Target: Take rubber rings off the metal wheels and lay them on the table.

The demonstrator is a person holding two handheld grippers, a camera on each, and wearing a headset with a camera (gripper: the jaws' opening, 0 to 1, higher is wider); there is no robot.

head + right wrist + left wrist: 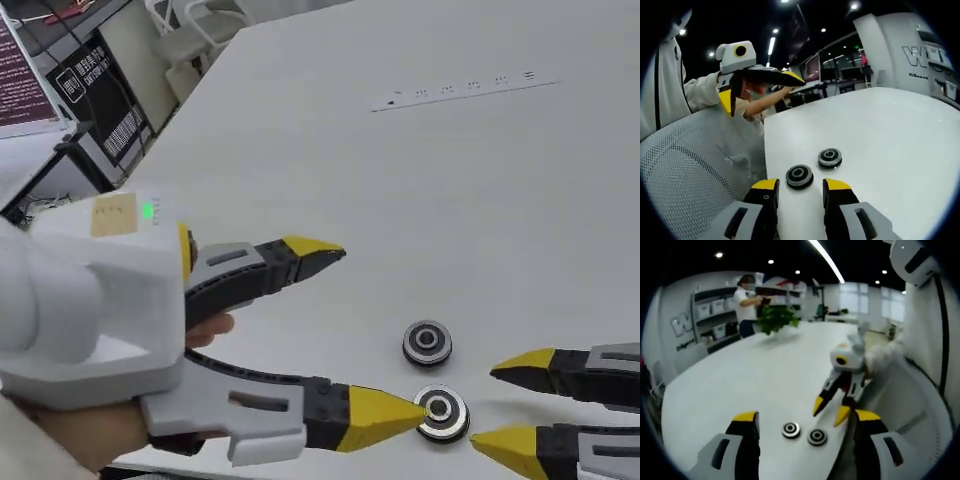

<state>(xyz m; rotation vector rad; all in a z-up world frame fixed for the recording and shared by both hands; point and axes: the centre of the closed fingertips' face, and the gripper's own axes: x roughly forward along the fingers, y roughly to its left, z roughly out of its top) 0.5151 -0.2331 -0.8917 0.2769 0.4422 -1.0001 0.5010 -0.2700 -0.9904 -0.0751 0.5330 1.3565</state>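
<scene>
Two small round metal wheels lie flat on the smooth white table [330, 150], side by side and just apart, each wearing its black rubber ring [789, 177] around a silvery hub. The nearer wheel [442, 413] sits between the two tools, the farther wheel [427, 342] just beyond it. The left gripper [382, 331], grey with yellow tips and held in a hand [90, 430], has its jaws spread very wide: the upper one is up off the table and the lower tip reaches the nearer wheel's rim (contact or not, I cannot tell). From the other side the right gripper [485, 405] points at that same wheel, its jaws parted with a clear gap and gripping nothing. Farther back a long white power strip [465, 90] lies on the table. In the left gripper view a leafy green plant [776, 319] stands at the far end, with a person [746, 305] by the shelves behind it.
</scene>
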